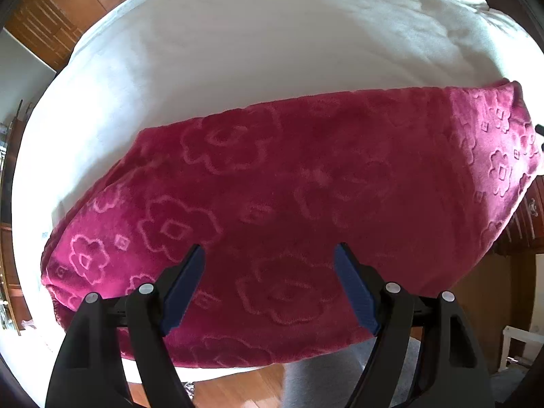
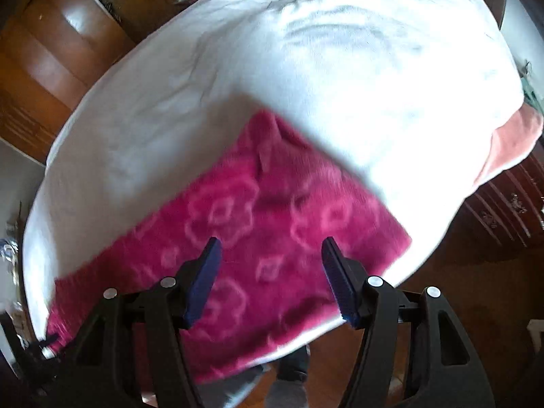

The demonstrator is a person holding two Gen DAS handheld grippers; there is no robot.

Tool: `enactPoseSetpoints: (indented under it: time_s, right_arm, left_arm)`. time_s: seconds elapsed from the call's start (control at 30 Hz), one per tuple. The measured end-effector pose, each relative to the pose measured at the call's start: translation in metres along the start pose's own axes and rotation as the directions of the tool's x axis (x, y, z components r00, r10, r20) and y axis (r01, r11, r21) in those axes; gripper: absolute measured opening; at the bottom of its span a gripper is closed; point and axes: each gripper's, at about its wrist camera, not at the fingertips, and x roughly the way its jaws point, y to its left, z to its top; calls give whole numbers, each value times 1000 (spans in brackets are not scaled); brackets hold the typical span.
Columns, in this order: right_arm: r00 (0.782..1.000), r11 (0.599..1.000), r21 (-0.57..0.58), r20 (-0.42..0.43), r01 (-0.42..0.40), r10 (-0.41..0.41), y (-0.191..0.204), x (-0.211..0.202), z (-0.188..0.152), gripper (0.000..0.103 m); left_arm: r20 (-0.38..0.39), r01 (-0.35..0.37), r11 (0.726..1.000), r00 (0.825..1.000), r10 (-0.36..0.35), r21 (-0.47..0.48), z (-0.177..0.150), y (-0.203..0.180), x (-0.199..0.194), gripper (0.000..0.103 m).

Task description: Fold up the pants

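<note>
Both your grippers, left gripper (image 1: 268,284) and right gripper (image 2: 270,277), hover with jaws released, grasping nothing, above the pants (image 1: 289,183), which lie flat along the near edge of the bed (image 1: 221,51). You look between folds; next, pinch an edge. The right view is blurred, and the waistband and cuffs are indistinguishable.

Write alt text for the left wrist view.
Magenta fleece pants embossed with flowers lie folded into a long band across a white bed, reaching its near edge. The left gripper hovers open above them, blue-padded fingers spread wide and holding nothing. Wooden floor shows below the bed edge.
</note>
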Motion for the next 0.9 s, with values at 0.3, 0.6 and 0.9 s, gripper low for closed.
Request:
enactPoseSetpoints:
  time_s: [0.3, 0.6, 0.9]
  right_arm:
    - [999, 993, 113, -30, 14, -11, -8, 42, 56, 63]
    - [997, 993, 95, 8, 77, -78, -16, 38, 80, 63]
    - [999, 993, 105, -22, 49, -47, -57, 14, 65, 63]
  left_arm:
    - [-45, 6, 1000, 999, -6, 9, 45, 24, 38, 78]
    - [-33, 19, 1000, 999, -19, 2, 106, 33, 56, 78]
    - [-24, 40, 999, 999, -40, -6, 137, -2, 55, 78]
